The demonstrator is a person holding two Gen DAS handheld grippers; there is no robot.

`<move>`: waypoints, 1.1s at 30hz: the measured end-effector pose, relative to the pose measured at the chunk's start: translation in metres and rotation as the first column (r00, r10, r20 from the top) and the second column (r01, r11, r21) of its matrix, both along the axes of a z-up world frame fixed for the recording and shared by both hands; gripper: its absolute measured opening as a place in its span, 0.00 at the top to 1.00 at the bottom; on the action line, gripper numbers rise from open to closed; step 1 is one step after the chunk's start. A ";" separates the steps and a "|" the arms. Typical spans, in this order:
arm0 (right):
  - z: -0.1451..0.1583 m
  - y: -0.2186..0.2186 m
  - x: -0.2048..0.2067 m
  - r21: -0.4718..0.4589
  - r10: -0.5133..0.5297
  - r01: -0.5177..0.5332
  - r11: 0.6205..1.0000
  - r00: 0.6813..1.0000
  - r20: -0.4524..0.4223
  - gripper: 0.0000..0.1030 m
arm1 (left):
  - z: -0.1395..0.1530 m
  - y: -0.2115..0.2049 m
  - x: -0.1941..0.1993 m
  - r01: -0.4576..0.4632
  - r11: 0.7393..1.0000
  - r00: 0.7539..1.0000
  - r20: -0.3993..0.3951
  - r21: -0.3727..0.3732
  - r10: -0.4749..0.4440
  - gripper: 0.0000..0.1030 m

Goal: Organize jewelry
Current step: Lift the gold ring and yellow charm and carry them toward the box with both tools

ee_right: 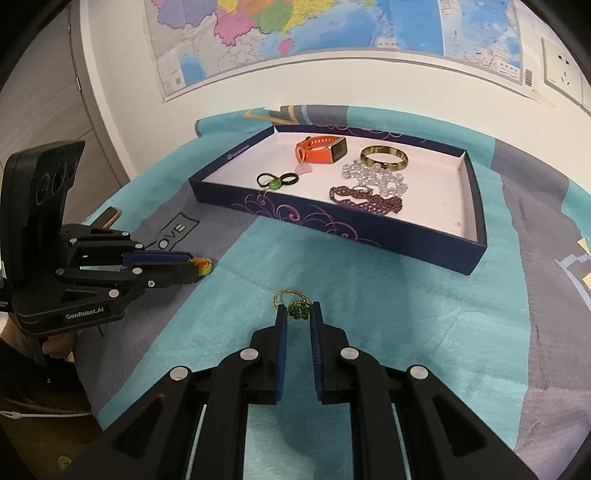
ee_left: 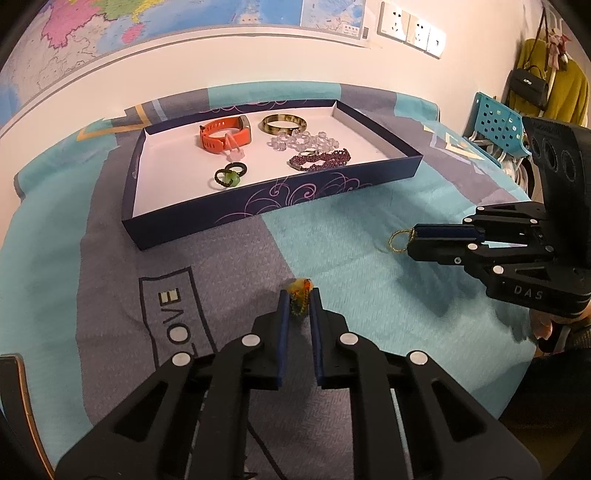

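Observation:
My left gripper [ee_left: 298,297] is shut on a small yellow and orange charm [ee_left: 300,288] with a fine chain, just over the cloth; the same gripper [ee_right: 195,264] and charm [ee_right: 202,265] appear at the left of the right wrist view. My right gripper [ee_right: 298,309] is shut on a gold ring with a green bead flower [ee_right: 297,308]; its gold loop [ee_left: 398,240] sticks out of that gripper [ee_left: 412,240] in the left wrist view. The navy tray [ee_left: 280,199] holds an orange watch [ee_left: 225,134], a bangle [ee_left: 283,123], clear beads [ee_left: 304,141], a purple bracelet [ee_left: 321,158] and black rings [ee_left: 229,175].
A teal and grey cloth [ee_right: 369,314] covers the table, which stands against a white wall with a map [ee_right: 295,26]. A blue perforated basket [ee_left: 496,123] and hanging bags [ee_left: 528,86] are at the right. A hand [ee_right: 55,345] holds the left gripper's handle.

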State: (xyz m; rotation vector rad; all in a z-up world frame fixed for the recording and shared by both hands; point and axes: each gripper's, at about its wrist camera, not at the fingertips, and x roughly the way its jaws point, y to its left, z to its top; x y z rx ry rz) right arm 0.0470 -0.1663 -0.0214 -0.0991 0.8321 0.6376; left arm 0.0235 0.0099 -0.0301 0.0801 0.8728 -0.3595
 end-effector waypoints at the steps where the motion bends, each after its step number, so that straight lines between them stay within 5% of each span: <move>1: 0.001 -0.001 0.000 0.001 -0.003 0.003 1.000 1.000 0.004 0.90 | 0.001 0.000 0.000 0.000 1.000 1.000 0.002 0.000 0.000 0.89; 10: 0.001 -0.003 0.004 0.006 -0.009 0.009 1.000 1.000 0.002 0.90 | -0.004 0.000 0.004 -0.004 1.000 1.000 -0.011 -0.005 0.004 0.81; 33: 0.011 -0.003 0.010 0.026 -0.020 0.020 0.999 0.999 0.027 0.90 | 0.012 -0.009 0.007 -0.003 1.000 0.999 0.036 -0.002 0.003 0.84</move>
